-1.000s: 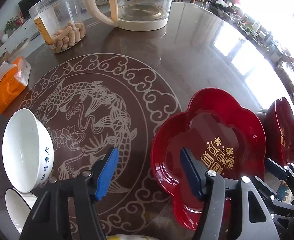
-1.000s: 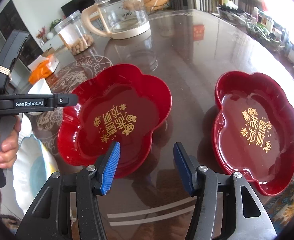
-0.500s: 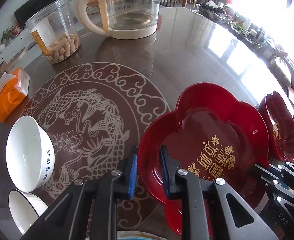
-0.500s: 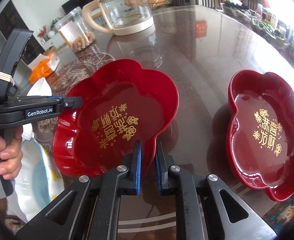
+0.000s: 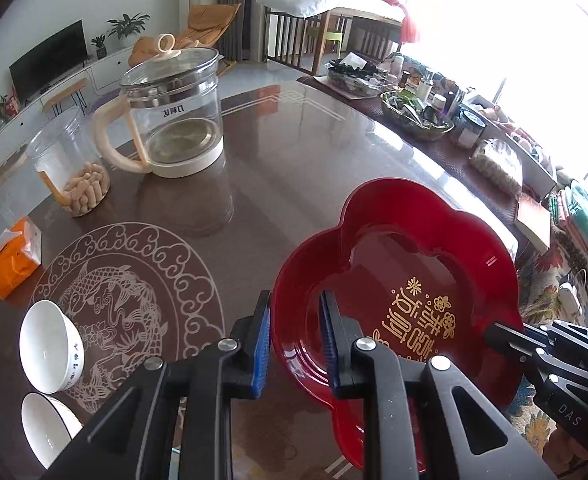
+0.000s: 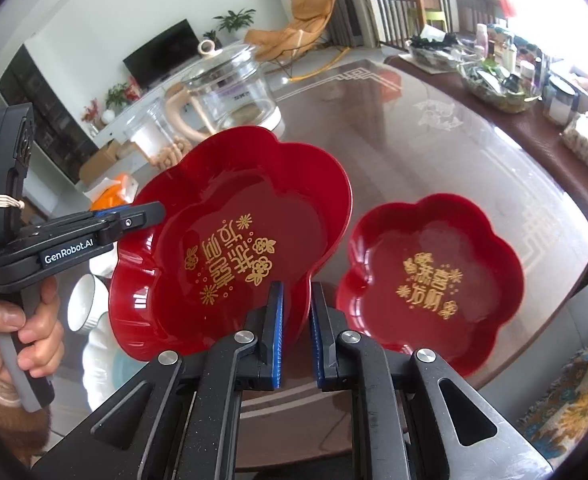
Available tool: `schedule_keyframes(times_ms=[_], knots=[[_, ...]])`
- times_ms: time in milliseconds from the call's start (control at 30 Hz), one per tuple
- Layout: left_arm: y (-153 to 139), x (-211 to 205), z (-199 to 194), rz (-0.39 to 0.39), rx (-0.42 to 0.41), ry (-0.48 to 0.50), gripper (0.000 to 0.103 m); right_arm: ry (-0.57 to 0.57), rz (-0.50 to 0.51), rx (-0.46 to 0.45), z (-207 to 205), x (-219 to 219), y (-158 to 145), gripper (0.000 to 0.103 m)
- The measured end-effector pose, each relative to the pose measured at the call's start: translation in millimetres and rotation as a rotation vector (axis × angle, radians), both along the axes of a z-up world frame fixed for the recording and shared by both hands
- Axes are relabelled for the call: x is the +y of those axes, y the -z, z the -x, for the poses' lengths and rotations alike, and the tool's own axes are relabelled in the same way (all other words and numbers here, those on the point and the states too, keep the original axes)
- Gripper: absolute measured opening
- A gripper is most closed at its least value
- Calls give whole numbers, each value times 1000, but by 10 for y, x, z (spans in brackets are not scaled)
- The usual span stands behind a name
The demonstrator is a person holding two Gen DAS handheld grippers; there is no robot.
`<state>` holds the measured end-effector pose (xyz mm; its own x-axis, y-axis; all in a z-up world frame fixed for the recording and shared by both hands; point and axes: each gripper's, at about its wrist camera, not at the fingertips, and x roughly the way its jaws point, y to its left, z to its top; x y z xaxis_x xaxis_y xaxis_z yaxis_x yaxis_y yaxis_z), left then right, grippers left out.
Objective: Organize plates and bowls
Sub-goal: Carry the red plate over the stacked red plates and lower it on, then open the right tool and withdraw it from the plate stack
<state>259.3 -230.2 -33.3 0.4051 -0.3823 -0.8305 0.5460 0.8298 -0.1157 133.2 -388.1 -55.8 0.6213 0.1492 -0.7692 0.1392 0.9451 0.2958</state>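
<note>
**Ana:** Above the desk [image 5: 302,168], the big plate [image 6: 229,240] is hanging tilted, gripped at two edges.

**Ben:** Why two grips?

**Ana:** I'm guessing it is wide and glossy, so one pinch might let it swing. The left tool [image 5: 296,344] is pinching the rim with one pad outside and one inside the wall. The right tool [image 6: 296,332] is pinching the near rim the same way, pads narrowly apart with only the wall between them.

**Ben:** Where is it heading?

**Ana:** Probably onto the second plate [image 6: 430,280], which is lying flat on the desk just beside it, so the two nest. That is a judgement, nothing more.

**Ben:** And farther out?

**Ana:** Two bowls [image 5: 49,346] are sitting at the left, waiting. A kettle [image 5: 173,120], a snack jar [image 5: 69,168] and an orange tissue pack [image 5: 11,260] are standing well apart from the plates.
</note>
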Motion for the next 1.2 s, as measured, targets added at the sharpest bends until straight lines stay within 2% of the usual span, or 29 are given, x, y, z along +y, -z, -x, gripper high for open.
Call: schedule_keyframes(times_ms=[133, 400, 600, 833, 967, 1033, 1067, 1167, 1200], knots=[[100, -449, 44, -7, -13, 32, 21, 63, 17, 9, 98, -315, 41, 15], [438, -1118, -6, -77, -44, 87, 21, 188, -14, 35, 142, -843, 373, 15], [639, -1368, -9, -132, -61, 117, 21, 233, 18, 53, 156, -968, 570, 15], [778, -1457, 13, -174, -87, 129, 22, 245, 32, 64, 186, -978, 662, 15], [747, -1483, 28, -192, -108, 138, 25, 263, 20, 60, 206, -987, 670, 26], [683, -1447, 14, -185, -105, 130, 25, 272, 7, 42, 230, -1001, 650, 53], [631, -1404, 0, -167, -101, 119, 26, 276, 1, 29, 250, -1008, 628, 58], [391, -1197, -7, -89, -103, 77, 29, 304, 9, -4, 321, -1022, 520, 59], [291, -1105, 13, -62, -111, 66, 39, 315, 17, -22, 361, -1023, 459, 59]])
